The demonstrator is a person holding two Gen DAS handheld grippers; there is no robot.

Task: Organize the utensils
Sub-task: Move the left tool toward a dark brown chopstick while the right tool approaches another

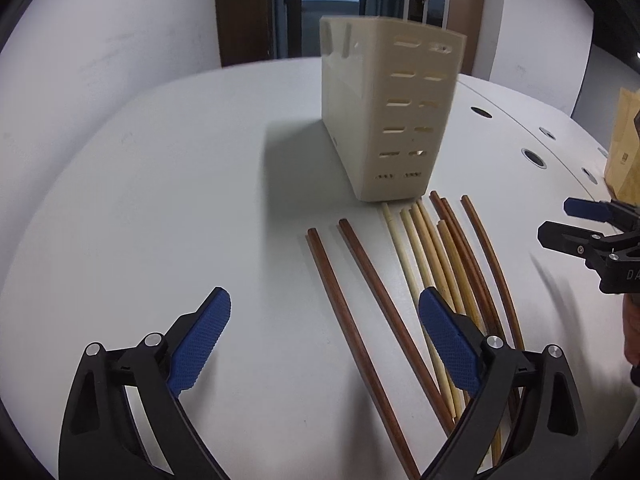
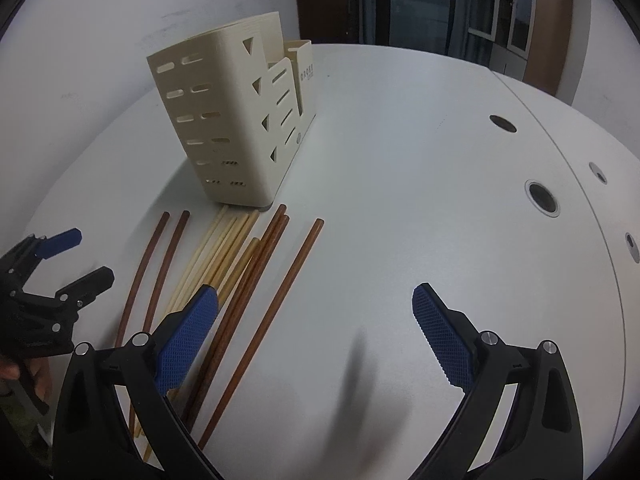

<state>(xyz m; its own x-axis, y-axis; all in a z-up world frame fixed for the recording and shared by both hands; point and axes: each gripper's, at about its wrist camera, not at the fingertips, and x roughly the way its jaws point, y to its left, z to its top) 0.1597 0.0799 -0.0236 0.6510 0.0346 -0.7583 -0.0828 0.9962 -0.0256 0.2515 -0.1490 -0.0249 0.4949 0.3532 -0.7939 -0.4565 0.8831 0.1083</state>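
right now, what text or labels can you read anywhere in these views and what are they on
"DA": white letters on the black body of the right gripper, cut off at the left wrist view's edge.
"ORGEE" or similar: dark print on the low front compartment of the cream slotted plastic utensil holder; blurred, so the reading is uncertain, and a smaller line beneath is unreadable.
Small label on the tan wooden block: too small to read.

Partly legible "OROEE"-like lettering on the cream utensil holder [image 2: 240, 120]; "DA" on right tongs [image 1: 576, 224].

- A white surface [image 2: 400, 160] with round holes [image 2: 543, 197] filled the foreground.
- A white wall [image 1: 120, 40] stood behind.
- A dark doorway [image 1: 330, 8] sat between brown wooden panels [image 1: 240, 12].
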